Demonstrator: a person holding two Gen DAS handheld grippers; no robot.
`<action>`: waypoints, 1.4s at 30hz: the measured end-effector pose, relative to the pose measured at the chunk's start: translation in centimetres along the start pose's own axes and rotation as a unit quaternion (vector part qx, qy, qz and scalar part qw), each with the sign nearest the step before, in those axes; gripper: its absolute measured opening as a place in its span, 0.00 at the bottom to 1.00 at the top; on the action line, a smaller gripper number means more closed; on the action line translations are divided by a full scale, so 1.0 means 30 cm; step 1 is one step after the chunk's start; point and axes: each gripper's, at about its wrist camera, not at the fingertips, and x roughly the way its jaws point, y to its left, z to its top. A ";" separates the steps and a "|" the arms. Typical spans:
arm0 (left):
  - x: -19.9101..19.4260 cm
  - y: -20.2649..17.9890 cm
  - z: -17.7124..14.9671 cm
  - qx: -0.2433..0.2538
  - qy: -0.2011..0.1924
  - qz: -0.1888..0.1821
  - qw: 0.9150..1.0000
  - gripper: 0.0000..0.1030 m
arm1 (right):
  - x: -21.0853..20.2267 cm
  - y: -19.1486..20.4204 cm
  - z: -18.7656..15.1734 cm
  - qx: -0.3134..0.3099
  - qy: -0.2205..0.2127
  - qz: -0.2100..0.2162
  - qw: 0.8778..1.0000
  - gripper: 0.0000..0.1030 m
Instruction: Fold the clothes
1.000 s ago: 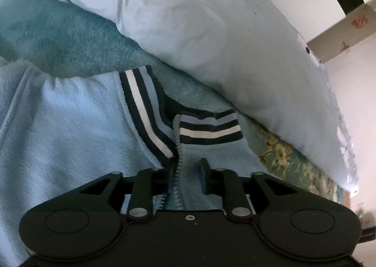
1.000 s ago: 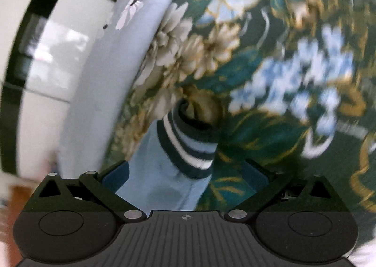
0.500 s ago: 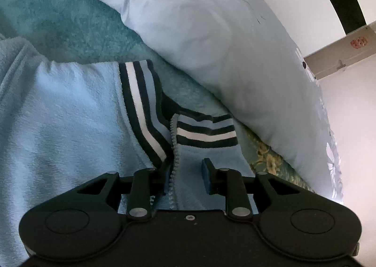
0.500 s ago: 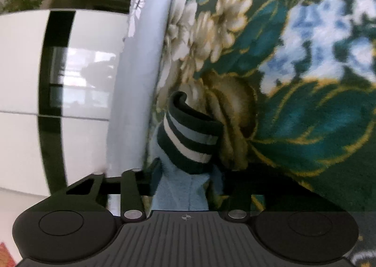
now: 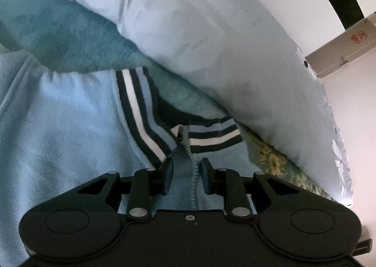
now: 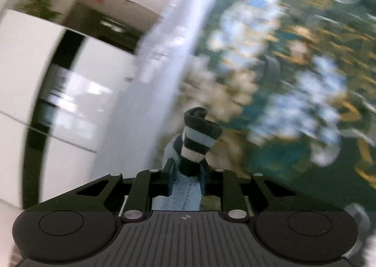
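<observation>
The light blue fleece jacket [image 5: 61, 126] lies spread on a bed, over a teal blanket [image 5: 58, 32], with a pale blue pillow [image 5: 211, 44] lying just behind its collar. The striped collar [image 5: 138, 114], ribbed in navy, white and light blue, opens in a V where the zipper [image 5: 188, 149] runs down the front.

The left tongs [image 5: 186, 174] point down at the jacket just below the collar. Their blue pads stand close on either side of the zipper edge, pinching the fleece there.

The right tongs [image 6: 186, 176] have just been closing, and they now pinch the jacket's sleeve just below its striped cuff [image 6: 199, 140]. The cuff stands up above the pads, its dark rim curled over, and light blue fleece runs back between the fingers toward the camera. Behind it spreads a green floral bedspread [image 6: 293, 102], badly blurred, with the pale pillow edge [image 6: 169, 67] along its left side. Farther left are white glossy cabinet doors [image 6: 70, 102] with dark strips and a green plant [image 6: 40, 6] on top.
</observation>
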 end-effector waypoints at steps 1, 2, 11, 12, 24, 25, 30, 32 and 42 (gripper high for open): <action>0.003 0.005 0.000 -0.002 0.000 -0.001 1.000 0.21 | 0.007 -0.020 -0.017 -0.002 0.008 -0.022 1.000 0.18; 0.005 0.008 0.001 -0.004 -0.001 -0.002 1.000 0.21 | 0.008 -0.044 -0.031 0.004 0.011 -0.038 0.999 0.18; 0.039 -0.010 0.026 0.011 0.015 -0.013 1.000 0.29 | 0.003 -0.039 -0.050 -0.017 0.017 -0.075 0.997 0.36; 0.045 -0.015 0.030 0.012 0.015 -0.015 1.000 0.29 | -0.003 -0.018 -0.044 -0.033 0.020 -0.078 0.996 0.39; -0.031 -0.058 0.022 0.068 -0.026 0.045 0.996 0.06 | -0.131 0.121 -0.064 -0.120 0.036 -0.074 0.989 0.56; -0.009 -0.051 0.022 0.071 -0.011 0.057 0.996 0.06 | -0.128 0.125 -0.070 -0.122 0.038 -0.074 0.989 0.56; -0.034 -0.020 0.034 0.039 0.019 0.015 0.999 0.24 | -0.125 0.144 -0.101 -0.113 0.042 -0.068 0.990 0.63; -0.079 -0.024 0.033 0.055 0.024 0.009 0.998 0.27 | -0.137 0.167 -0.112 -0.125 0.041 -0.062 0.989 0.64; -0.456 0.026 -0.082 0.129 0.039 0.036 0.990 0.48 | -0.286 0.300 -0.188 -0.128 0.061 -0.032 0.989 0.67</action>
